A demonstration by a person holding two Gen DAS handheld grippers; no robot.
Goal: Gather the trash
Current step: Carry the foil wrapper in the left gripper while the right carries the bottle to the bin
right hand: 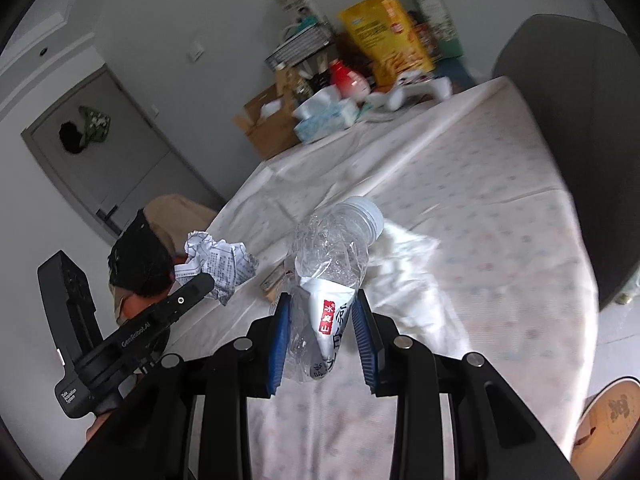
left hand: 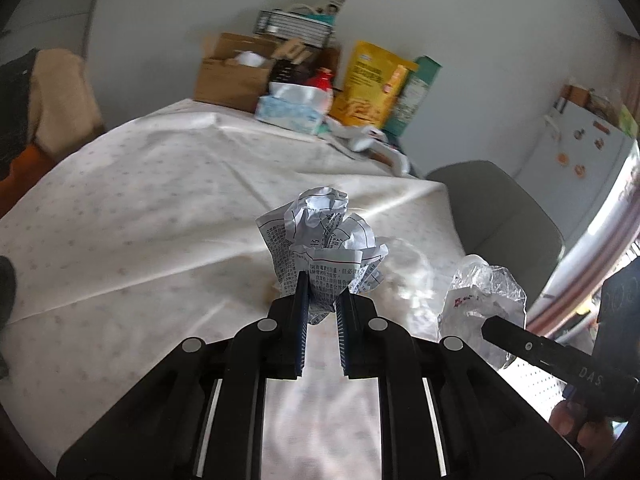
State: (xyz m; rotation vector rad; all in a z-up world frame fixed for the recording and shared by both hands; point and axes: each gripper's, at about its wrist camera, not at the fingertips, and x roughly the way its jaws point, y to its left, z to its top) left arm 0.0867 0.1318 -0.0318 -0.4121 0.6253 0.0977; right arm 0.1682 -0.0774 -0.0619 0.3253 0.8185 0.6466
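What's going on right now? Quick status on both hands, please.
Left tool shut on crumpled paper. Right tool shut on crushed plastic bottle. Both lifted above the table. No bin in view; nothing blocking.

Soft daylight is cast across the tablecloth; far clutter is blurred, straight edges are bent by fisheye distortion, and corners are vignetted black.

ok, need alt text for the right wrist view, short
The right gripper grips a crushed clear plastic bottle with a white cap, held above a table with a white patterned tablecloth. At left, the left gripper holds a crumpled printed paper ball; boxes and snack bags clutter the table's far end.
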